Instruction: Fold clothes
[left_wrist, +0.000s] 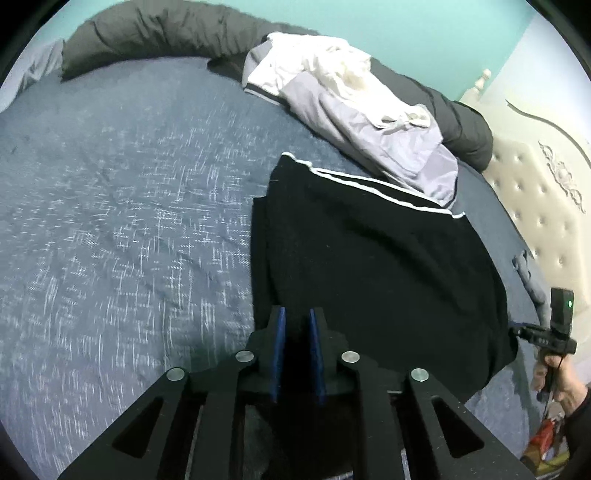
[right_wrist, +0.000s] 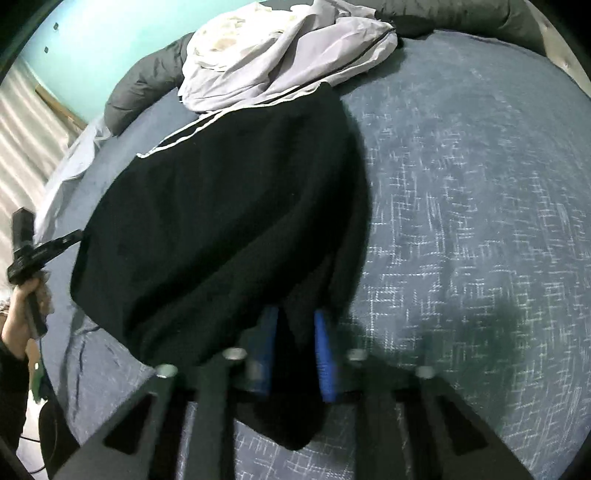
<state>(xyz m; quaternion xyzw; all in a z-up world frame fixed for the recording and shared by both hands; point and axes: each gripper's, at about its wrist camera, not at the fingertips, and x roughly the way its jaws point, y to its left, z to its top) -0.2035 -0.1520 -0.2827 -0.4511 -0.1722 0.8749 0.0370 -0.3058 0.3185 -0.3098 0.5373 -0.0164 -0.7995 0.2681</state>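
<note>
In my left wrist view, my left gripper (left_wrist: 297, 314) is clamped on the near hem of the black garment (left_wrist: 369, 258), its blue pads pinching dark cloth between them. The garment stretches away over the blue bedspread (left_wrist: 129, 203) toward the pile of pale clothes (left_wrist: 351, 110), its white-trimmed far edge tucked just beside that pile. A grey duvet (left_wrist: 166, 33) is bunched along the far edge of the bed, and the padded headboard (left_wrist: 535, 192) runs along the right edge. Near that edge I see my right gripper (left_wrist: 517, 330) gripping the garment's other near corner.

In my right wrist view, my right gripper (right_wrist: 295, 317) is clamped on black cloth too, a fold of it sagging between the blue pads. The black garment (right_wrist: 221, 203) hangs slack between both grips, its far part resting on the bedspread (right_wrist: 461, 184) against the pale pile (right_wrist: 277, 55). My left gripper (right_wrist: 79, 234) holds the opposite corner.

The fabric looks soft, limp and light, with no stiffness, so I judge it will droop and slide unless pinched at corners or along the trimmed hem.
</note>
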